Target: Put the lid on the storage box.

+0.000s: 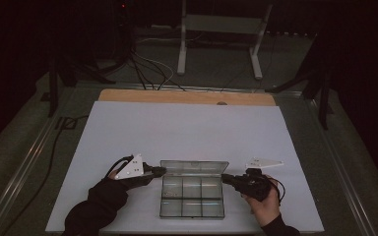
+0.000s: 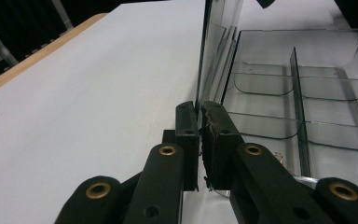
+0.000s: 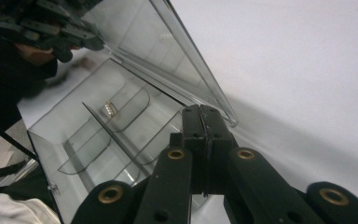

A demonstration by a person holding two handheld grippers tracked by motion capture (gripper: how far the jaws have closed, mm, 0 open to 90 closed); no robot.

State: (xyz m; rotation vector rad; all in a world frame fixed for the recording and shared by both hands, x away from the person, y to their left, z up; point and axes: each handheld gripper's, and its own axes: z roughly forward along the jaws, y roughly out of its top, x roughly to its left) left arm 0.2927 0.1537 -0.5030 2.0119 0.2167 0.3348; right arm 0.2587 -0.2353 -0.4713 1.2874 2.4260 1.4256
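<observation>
The clear box (image 1: 192, 195) stood open, lid (image 1: 194, 167) upright; both grippers' fingers were closed, the left gripper (image 2: 200, 122) pinching the lid edge, likely closing it next.

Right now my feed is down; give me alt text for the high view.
A clear compartment box sits open near the front of a white table, its lid raised at the back. The left gripper meets the lid's left edge and the right gripper its right edge, each held by a hand.
</observation>
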